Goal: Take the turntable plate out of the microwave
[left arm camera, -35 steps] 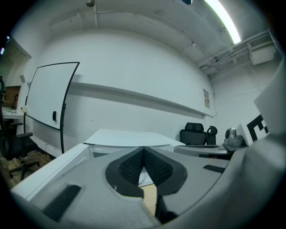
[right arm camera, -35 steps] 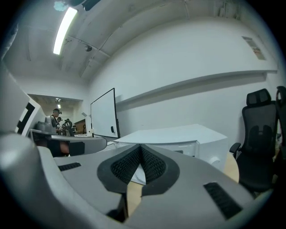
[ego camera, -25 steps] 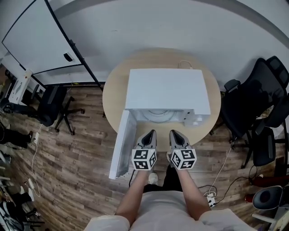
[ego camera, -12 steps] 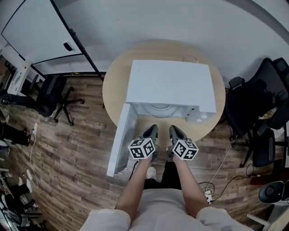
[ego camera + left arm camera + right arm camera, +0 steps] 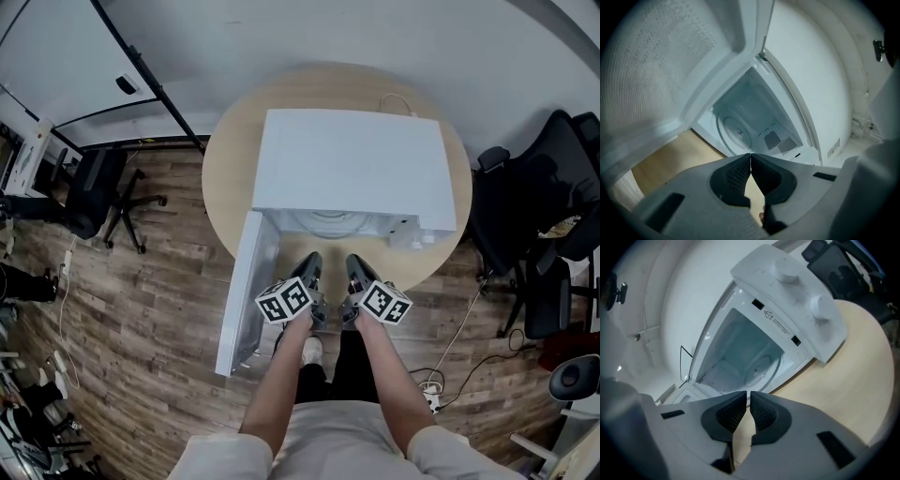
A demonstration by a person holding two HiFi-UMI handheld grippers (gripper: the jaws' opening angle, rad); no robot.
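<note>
I hold both grippers side by side just in front of the microwave (image 5: 352, 169), which stands on a round wooden table (image 5: 225, 178) with its door (image 5: 239, 291) swung wide open on the microwave's left side. My left gripper (image 5: 311, 262) points at the left half of the open cavity. Its jaws are pressed together with nothing between them, only the tan tabletop showing behind the pads. My right gripper (image 5: 354, 264) points at the right half of the cavity, close beside the left one. Its jaws are likewise closed and empty, with at most a hairline slit between the tips. The turntable plate (image 5: 736, 133) lies inside the microwave, on the floor of the cavity and towards its middle. It is ahead of both sets of fingertips and apart from them, touched by neither. It seems to lie flat there, though the wide lens bends the cavity too much for me to be sure. From the head view only the front arc of the plate shows under the microwave's top edge, straight beyond the gap between my two grippers. In the right gripper view two round knobs (image 5: 785, 269) sit on the control panel at the microwave's right side.
</note>
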